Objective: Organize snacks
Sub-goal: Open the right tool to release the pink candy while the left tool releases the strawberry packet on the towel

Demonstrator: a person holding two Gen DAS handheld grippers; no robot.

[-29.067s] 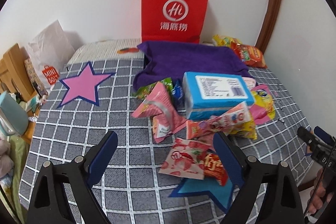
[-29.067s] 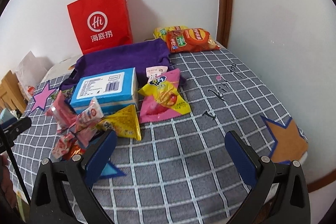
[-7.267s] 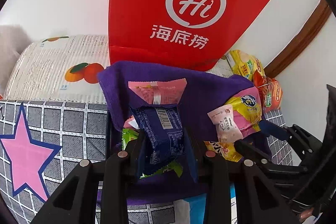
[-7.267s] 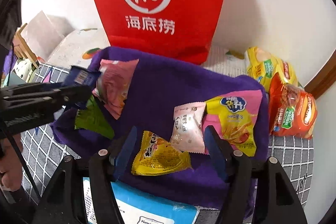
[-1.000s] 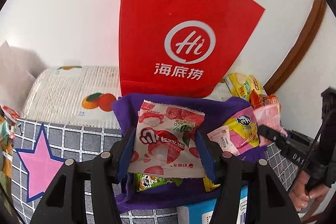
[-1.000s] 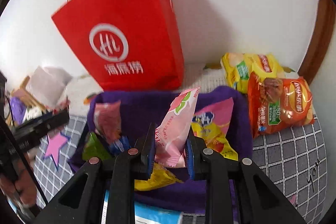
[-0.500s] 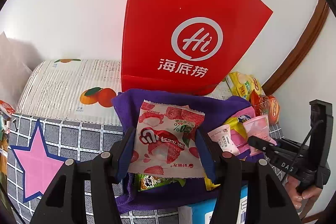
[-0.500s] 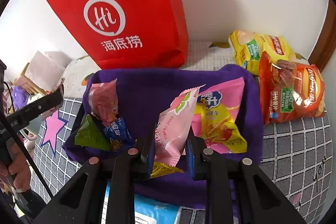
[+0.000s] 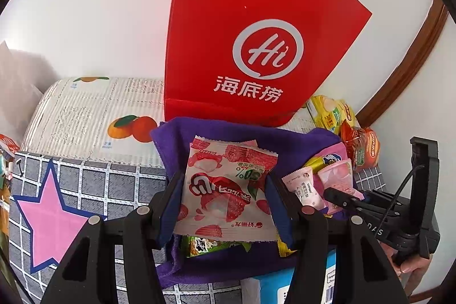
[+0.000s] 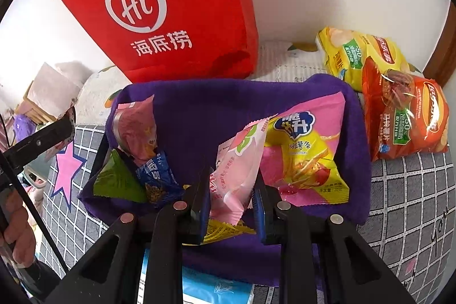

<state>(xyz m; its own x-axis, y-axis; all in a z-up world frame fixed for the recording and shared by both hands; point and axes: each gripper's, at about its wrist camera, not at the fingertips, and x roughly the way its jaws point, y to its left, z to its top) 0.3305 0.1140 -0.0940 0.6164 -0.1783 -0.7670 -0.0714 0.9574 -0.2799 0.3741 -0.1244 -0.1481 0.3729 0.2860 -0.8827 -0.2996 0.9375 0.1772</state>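
Note:
My left gripper [image 9: 223, 204] is shut on a white and red strawberry snack packet [image 9: 228, 184], held above the near left part of the purple cloth-lined bin [image 9: 176, 138]. My right gripper [image 10: 231, 178] hangs low over the same purple bin [image 10: 199, 104]. A pale pink peach packet [image 10: 239, 150] stands between its jaws, which are opening while the pads still touch it. Inside the bin lie a pink and yellow fries packet [image 10: 305, 150], a blue packet [image 10: 155, 173], a green packet [image 10: 114, 181] and a dusky pink packet [image 10: 136, 127]. A yellow packet [image 10: 225, 230] shows under the right fingers.
A red paper bag [image 10: 171, 4] stands against the wall behind the bin. Yellow [image 10: 356, 56] and orange [image 10: 399, 116] chip bags lie to its right. A blue tissue box [image 10: 211, 287] sits in front. A pink star [image 9: 48, 207] marks the grey checked cloth at left.
My right gripper has sunk with the pink peach packet, down toward the bin's floor. The left gripper and its strawberry packet have stayed where they were.

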